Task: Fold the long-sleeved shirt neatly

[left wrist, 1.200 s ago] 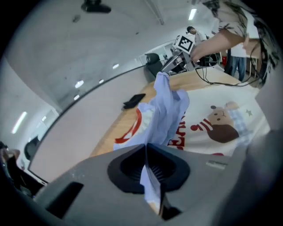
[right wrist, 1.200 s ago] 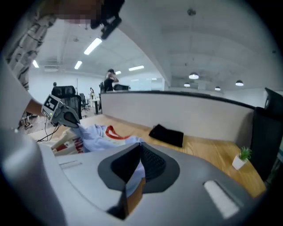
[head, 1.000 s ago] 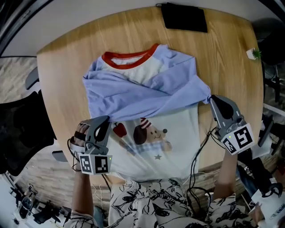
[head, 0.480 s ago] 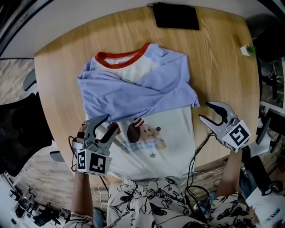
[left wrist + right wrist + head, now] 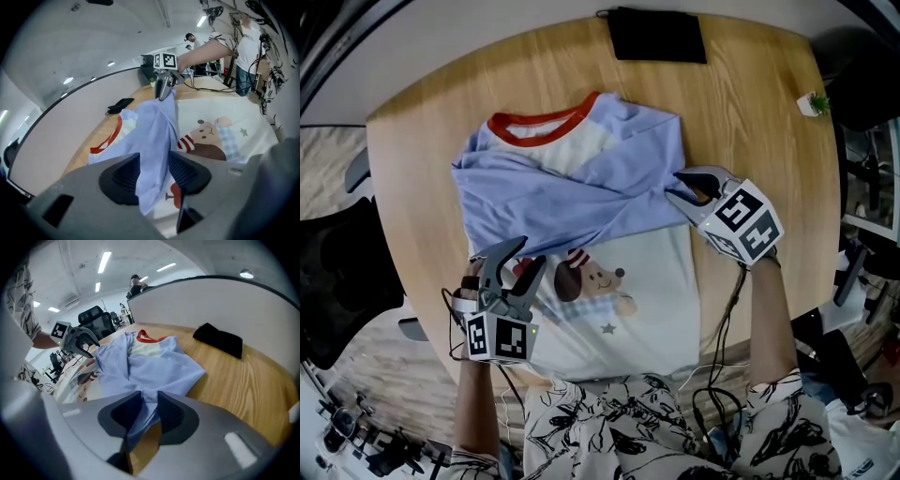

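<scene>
Shirt [image 5: 609, 281]: flat on bench [image 5: 412, 159], front up, bear print [image 5: 595, 281] showing. Red collar [image 5: 539, 127] lies at the far end, well beyond both sets of fingers.
Sleeves [image 5: 572, 192]: blue, crossed over the chest betw. collar and print. One end is at each gripper.
L gripper [image 5: 530, 255]: at the shirt's left edge. Fingers released and spread, having just been opening. Blue sleeve cloth runs loose betw. them; the print is just right of the fingers.
R gripper [image 5: 675, 186]: at the shirt's right edge, by the sleeve fold. Fingers have just been closing and are clenched on bunched blue cloth. Bare wood lies just right of them.
Grippers: well apart, on opp. sides of the shirt, each pointing in twd. the other.
Pouch [image 5: 656, 36]: black and flat, at the bench's far edge, well beyond the R fingers, apart from the shirt.
Small white-green thing [image 5: 811, 101]: far right edge of the bench, well right of the R fingers. Too small to tell what it is.
Chair [image 5: 337, 281]: black, off the bench, left of the L fingers.
</scene>
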